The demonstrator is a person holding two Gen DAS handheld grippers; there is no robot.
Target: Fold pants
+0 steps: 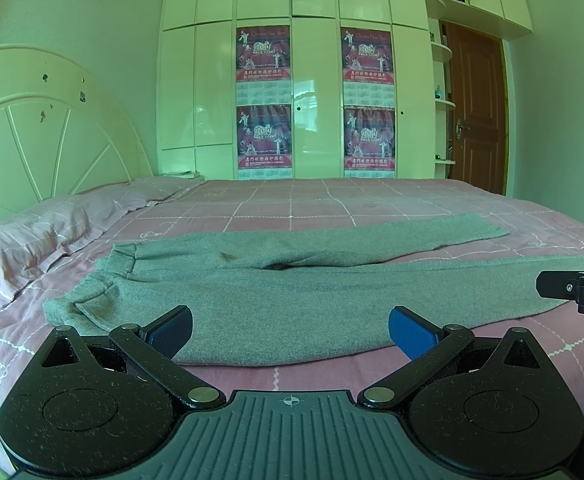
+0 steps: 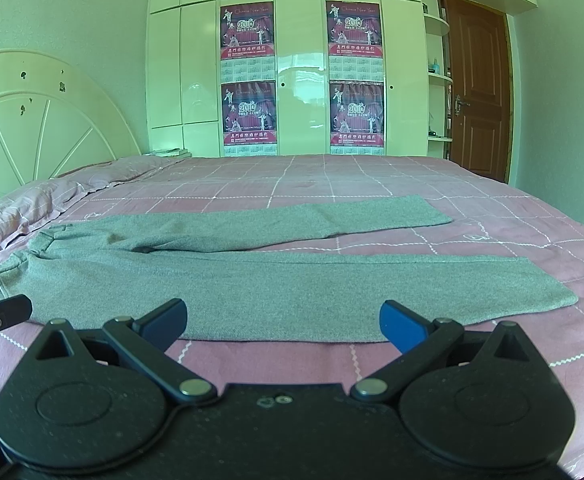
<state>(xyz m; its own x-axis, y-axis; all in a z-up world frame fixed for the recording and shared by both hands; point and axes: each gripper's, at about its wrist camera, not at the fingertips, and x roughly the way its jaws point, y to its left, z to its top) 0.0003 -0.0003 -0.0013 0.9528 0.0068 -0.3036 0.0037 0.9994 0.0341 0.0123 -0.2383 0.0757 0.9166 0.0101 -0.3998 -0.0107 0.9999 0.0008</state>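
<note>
Right wrist: wardrobe posters (image 2: 247,32) read "2010", perhaps "Chinese New Year".

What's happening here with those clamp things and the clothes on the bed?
A person holds a two-finger gripper in each hand and is about to fold the grey pants laid out flat on the pink bed, waistband toward the pillow. The left gripper and right gripper are both open at the near edge of the pants, gripping nothing. No fold shows yet; the legs lie apart.

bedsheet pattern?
Pink fabric bedsheet with a white grid-line check; clearest in the right wrist view.
</note>
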